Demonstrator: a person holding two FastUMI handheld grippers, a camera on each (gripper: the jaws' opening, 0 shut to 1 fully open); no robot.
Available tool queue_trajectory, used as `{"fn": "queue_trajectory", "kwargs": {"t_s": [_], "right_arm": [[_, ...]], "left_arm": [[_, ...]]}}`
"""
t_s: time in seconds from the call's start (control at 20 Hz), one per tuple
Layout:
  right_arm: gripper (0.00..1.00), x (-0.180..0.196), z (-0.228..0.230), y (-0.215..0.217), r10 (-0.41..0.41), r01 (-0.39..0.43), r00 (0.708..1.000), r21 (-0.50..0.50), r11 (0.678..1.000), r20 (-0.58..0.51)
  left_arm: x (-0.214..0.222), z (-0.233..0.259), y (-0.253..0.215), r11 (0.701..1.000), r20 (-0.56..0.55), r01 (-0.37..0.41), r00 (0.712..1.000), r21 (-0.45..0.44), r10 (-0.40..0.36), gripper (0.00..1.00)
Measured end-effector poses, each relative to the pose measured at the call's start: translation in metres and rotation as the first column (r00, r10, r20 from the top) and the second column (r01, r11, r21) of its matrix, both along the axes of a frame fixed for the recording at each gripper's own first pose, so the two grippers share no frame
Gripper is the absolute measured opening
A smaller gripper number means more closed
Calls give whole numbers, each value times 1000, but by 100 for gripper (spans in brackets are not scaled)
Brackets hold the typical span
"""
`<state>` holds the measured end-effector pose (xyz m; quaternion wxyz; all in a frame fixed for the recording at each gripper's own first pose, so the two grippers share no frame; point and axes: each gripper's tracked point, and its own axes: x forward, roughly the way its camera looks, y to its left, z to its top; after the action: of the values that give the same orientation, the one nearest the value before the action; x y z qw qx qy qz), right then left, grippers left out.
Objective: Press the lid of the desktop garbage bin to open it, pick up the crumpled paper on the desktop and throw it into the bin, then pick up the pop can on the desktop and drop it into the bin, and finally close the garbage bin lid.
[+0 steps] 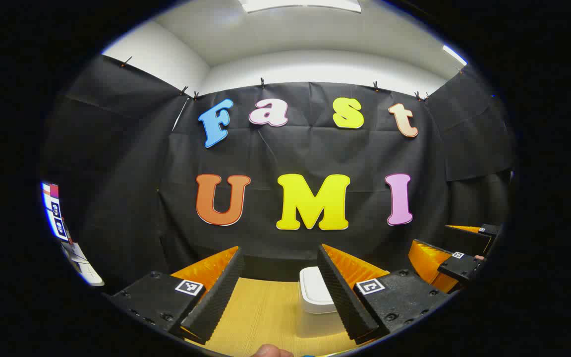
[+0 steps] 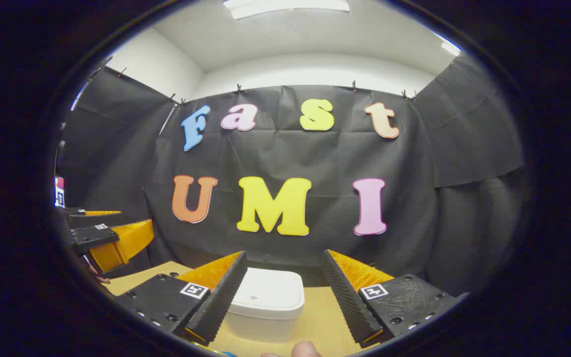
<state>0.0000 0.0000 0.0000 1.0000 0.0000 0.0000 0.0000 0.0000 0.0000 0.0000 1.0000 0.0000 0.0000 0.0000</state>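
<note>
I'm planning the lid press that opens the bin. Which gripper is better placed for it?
Right, probably. In the right gripper view the closed white garbage bin sits between the open right gripper fingers. In the left gripper view it lies behind the left gripper finger's edge.

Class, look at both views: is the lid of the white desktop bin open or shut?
Shut. The lid lies flat on the white bin; no gap shows at the rim.
</note>
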Motion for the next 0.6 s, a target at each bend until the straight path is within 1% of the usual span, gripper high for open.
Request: {"fn": "queue_trajectory", "kwargs": {"t_s": [0.25, 0.4, 0.6], "right_arm": [[95, 11, -12, -13, -5, 7, 999, 37, 999, -52], [95, 14, -13, -17, 5, -4, 998, 26, 1000, -61], [95, 16, -16, -23, -3, 4, 998, 19, 1000, -69]], "left_arm": [[5, -3, -5, 1000, -3, -14, 1000, 0, 14, 96], [8, -3, -14, 1000, -2, -2, 1000, 0, 2, 96], [13, -6, -22, 1000, -9, 14, 1000, 1, -14, 95]]}}
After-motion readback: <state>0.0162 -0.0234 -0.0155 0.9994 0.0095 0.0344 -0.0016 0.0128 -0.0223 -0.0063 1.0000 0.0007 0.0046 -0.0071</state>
